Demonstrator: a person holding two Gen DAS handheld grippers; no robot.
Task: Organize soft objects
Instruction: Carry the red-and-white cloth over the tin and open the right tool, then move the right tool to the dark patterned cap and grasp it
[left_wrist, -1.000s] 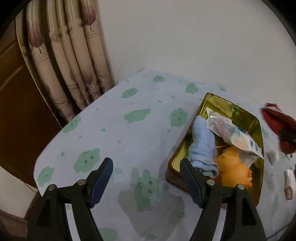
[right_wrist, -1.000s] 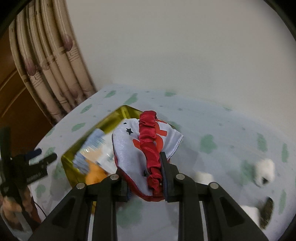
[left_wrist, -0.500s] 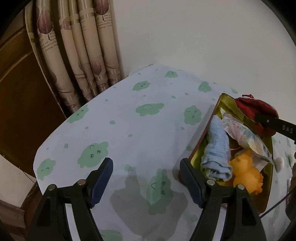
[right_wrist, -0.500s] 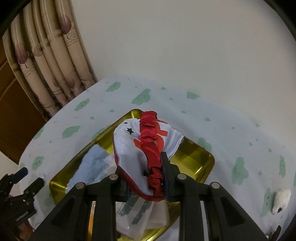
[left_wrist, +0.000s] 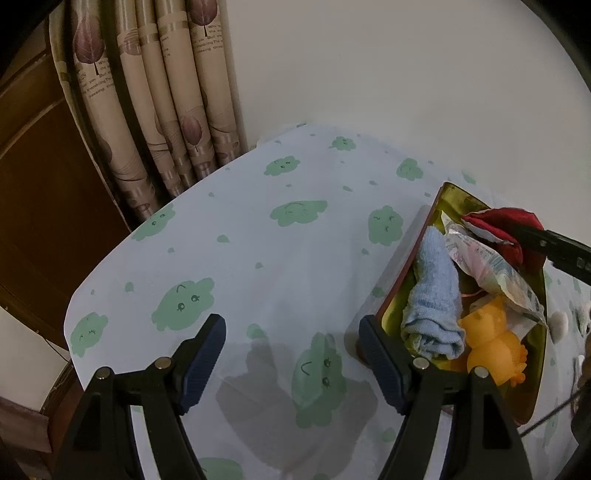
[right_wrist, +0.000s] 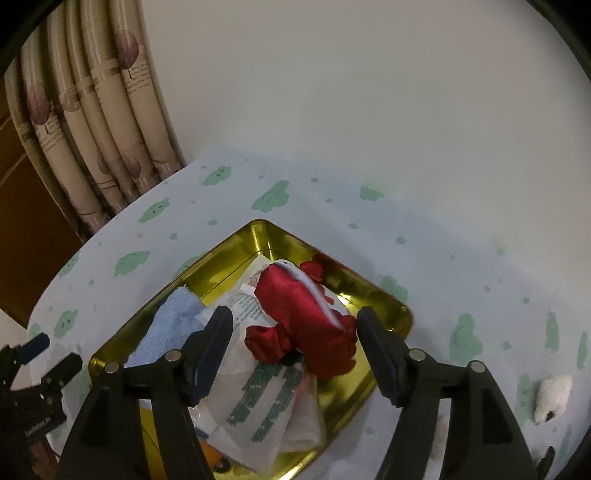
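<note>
Right wrist: jaws opening over tin (right_wrist: 402, 317)

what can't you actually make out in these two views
- Orange toy: left wrist view shows it partly; in the right wrist view the plastic packet covers almost all of it.
- Gold tin: its floor is hidden by the red cloth and blue towel.
- White fluffy object: too small and blurred to identify.
- Packet print: unreadable.
</note>
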